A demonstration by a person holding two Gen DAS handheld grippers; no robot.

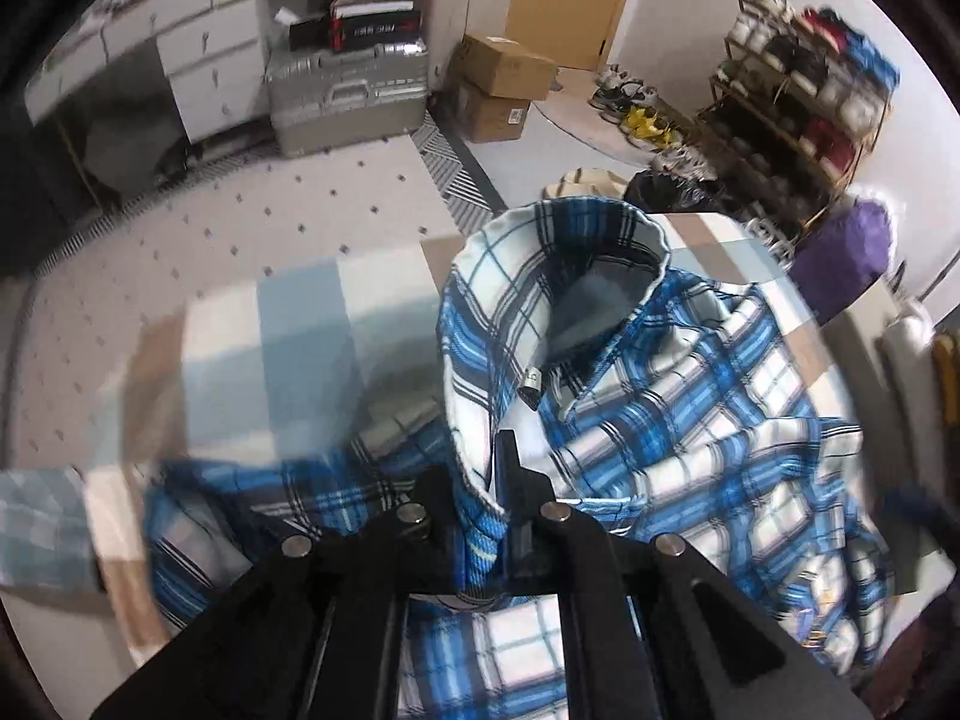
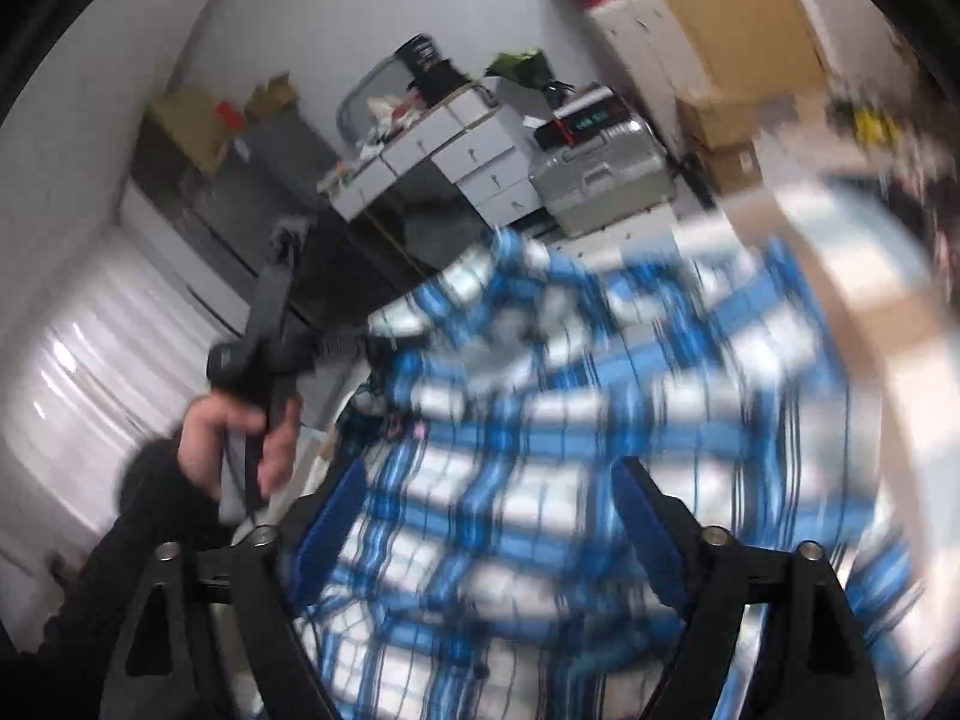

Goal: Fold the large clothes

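Observation:
A blue and white plaid shirt lies bunched on a checked cloth surface, its collar standing up. My left gripper is shut on a fold of the shirt near the collar edge. In the right wrist view the same shirt is blurred by motion and fills the middle. My right gripper is open, its blue-padded fingers spread wide over the shirt. The left hand and its gripper handle show at the left of that view.
A silver hard case, white drawers and cardboard boxes stand on the floor beyond. A shoe rack and a purple bag are at the right. A white dotted rug lies ahead.

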